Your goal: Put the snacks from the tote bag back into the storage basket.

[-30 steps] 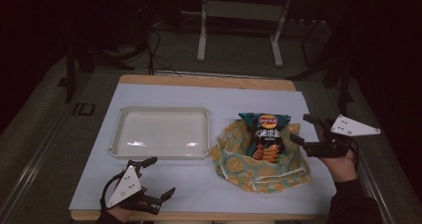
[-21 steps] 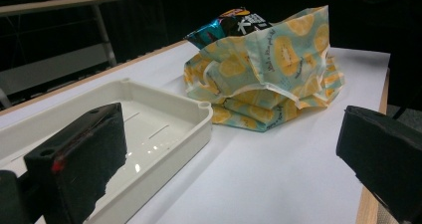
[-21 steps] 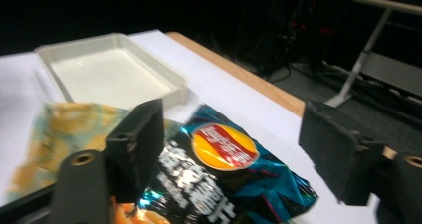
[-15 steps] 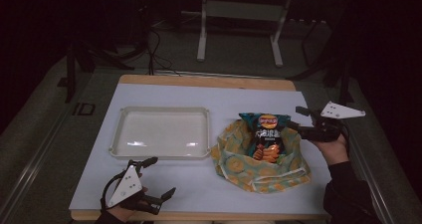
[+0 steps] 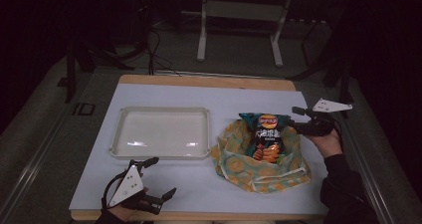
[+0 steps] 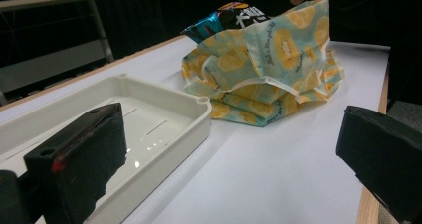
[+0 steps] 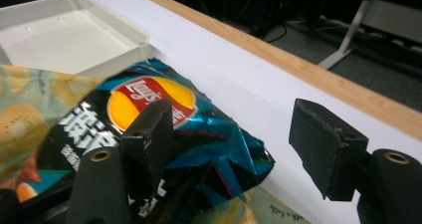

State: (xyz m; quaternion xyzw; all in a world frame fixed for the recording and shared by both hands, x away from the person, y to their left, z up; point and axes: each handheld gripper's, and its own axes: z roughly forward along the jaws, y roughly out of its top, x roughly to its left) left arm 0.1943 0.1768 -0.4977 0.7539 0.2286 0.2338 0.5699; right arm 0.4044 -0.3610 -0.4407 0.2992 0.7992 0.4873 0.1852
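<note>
I am holding my right gripper (image 7: pixel 231 144) at the top corner of the chip bag (image 5: pixel 265 137), which is sitting in the lemon-print cloth bag (image 5: pixel 259 171) beside the tray (image 5: pixel 161 133), my jaws having just been closing but apart, one over the foil, while my left gripper (image 5: pixel 157 179) is waiting open nearer me than the tray.

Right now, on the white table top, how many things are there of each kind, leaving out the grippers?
Trays: 1, the cream tray
Fabric bags: 1, the lemon-print bag
Snack packets: 1, the chip packet sticking out of that bag
Total: 3
</note>
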